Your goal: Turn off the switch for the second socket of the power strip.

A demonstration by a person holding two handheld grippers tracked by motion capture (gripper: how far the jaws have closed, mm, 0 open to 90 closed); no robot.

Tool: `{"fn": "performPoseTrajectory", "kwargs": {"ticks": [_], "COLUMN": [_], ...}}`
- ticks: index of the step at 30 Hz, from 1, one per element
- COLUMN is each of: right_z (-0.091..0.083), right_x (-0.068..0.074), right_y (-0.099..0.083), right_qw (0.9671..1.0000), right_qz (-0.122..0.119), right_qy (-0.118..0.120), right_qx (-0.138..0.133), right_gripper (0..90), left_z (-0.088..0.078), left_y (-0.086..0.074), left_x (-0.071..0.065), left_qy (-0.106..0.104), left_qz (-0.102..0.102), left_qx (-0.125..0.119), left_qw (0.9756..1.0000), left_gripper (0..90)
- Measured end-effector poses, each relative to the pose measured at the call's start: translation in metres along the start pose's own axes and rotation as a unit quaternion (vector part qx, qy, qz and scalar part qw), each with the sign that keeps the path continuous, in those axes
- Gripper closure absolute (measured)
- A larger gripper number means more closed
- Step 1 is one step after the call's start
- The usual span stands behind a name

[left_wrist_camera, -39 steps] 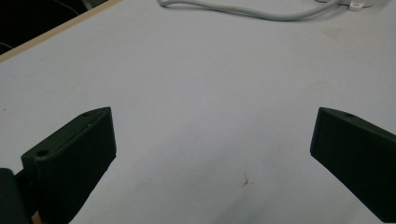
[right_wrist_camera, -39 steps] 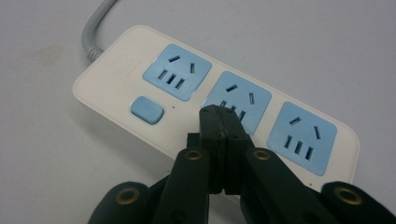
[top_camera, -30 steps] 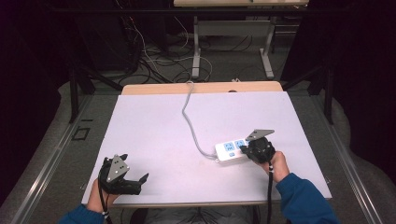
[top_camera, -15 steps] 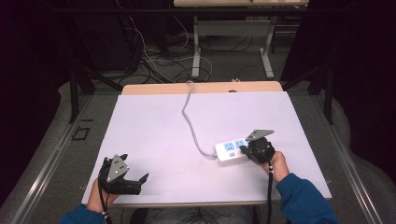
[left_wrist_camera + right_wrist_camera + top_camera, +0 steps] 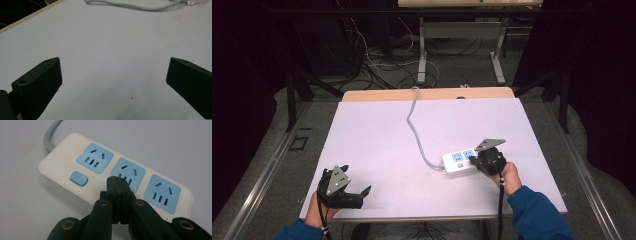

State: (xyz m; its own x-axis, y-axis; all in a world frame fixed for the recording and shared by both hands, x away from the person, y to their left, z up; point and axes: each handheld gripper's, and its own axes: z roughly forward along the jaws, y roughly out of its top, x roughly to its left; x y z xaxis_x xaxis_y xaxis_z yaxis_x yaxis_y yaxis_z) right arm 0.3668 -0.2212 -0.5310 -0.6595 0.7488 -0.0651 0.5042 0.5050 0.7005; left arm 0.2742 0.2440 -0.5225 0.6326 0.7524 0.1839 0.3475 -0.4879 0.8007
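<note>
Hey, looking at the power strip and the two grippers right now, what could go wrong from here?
1. The right hand-held gripper, jaws shut, sits over the middle blue socket, beside the blue switch button; a push could miss the button.
2. The white plastic power strip lies loose on the white table; pressing might slide it.
3. The left hand-held gripper is open and far off, so nothing steadies the strip.

A white power strip (image 5: pixel 460 162) lies flat at the lower right of the high view, slanting up to the right. It has three pale blue sockets and a blue button (image 5: pixel 79 178). Its grey cord (image 5: pixel 416 130) snakes toward the top centre.
</note>
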Motion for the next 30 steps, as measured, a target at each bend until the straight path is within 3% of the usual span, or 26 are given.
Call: {"fn": "performPoseTrajectory", "kwargs": {"ticks": [13,30], "right_z": [-0.001,0.0001], "right_x": [-0.0004,0.0015], "right_y": [0.0005,0.0003], "right_qw": [1.0,1.0], "right_qz": [0.003,-0.005], "right_qy": [0.004,-0.002], "right_qx": [0.008,-0.003], "right_gripper": [90.0,90.0], "left_z": [-0.0001,-0.0001], "left_y": [0.0,-0.0001], "left_x": [0.0,0.0002], "left_qy": [0.0,0.0], "left_qz": [0.0,0.0], "left_qx": [0.0,0.0], "left_qw": [1.0,1.0], "left_gripper": [0.2,0.2]}}
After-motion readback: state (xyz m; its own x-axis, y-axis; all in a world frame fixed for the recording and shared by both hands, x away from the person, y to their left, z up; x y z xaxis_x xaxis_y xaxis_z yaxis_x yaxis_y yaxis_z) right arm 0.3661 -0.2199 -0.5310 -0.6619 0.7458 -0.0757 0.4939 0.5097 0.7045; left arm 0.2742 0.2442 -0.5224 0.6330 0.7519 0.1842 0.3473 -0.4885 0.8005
